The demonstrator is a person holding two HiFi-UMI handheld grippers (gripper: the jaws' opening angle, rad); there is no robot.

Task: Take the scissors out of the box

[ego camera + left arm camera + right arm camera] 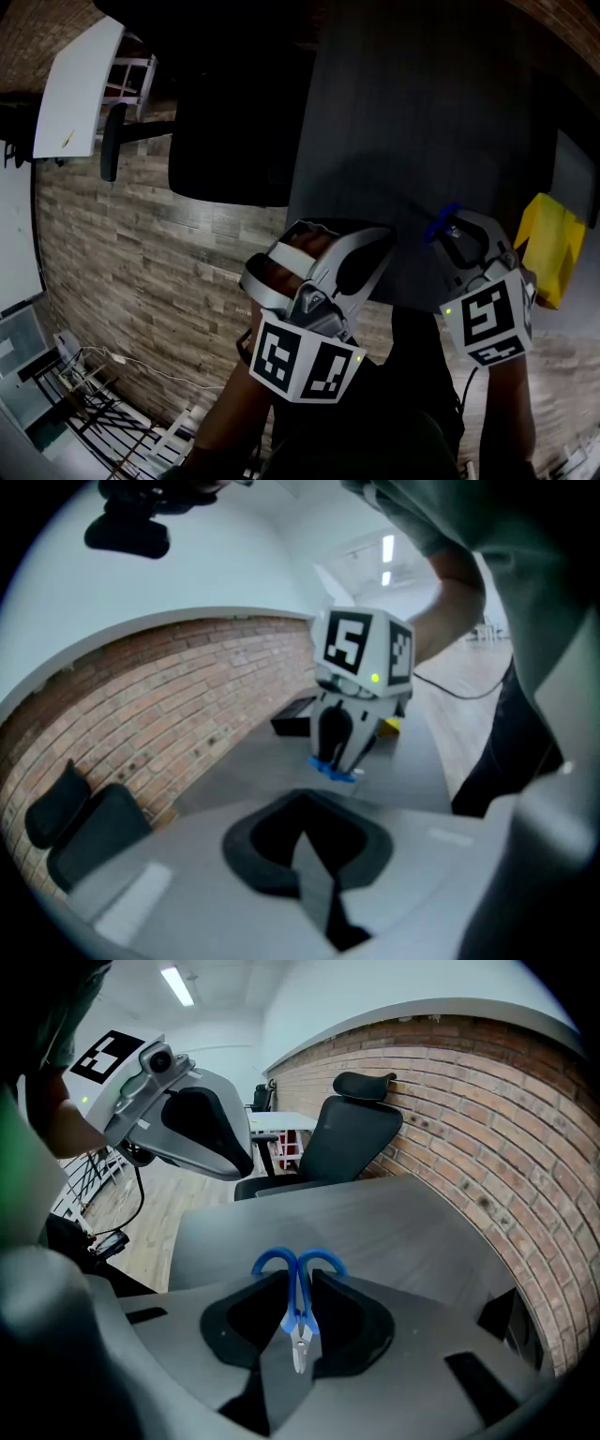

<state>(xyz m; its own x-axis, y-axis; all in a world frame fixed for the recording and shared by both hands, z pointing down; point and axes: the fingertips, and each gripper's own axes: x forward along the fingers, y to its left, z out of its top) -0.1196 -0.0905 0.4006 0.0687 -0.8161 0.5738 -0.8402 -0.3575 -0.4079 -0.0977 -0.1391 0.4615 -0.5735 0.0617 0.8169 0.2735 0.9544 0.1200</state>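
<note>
Blue-handled scissors [298, 1290] stand upright between the pads of my right gripper [298, 1277], which is shut on them just below the handle loops; the short metal blades point back toward the camera. In the head view the right gripper [448, 231] hovers over the dark grey table [422, 112] with the blue scissors [439, 225] at its tip, left of a yellow box [548, 248]. My left gripper [371, 240] hangs beside it to the left, over the table's near edge. Its jaws [302, 832] are shut with nothing in them. The left gripper view faces the right gripper [337, 757].
A black office chair [234, 141] stands at the table's far left side, on a wood-plank floor. A white desk [75, 89] lies beyond it. A flat black object [292, 716] rests on the table near the brick wall [487, 1110]. Cables run along the floor at lower left.
</note>
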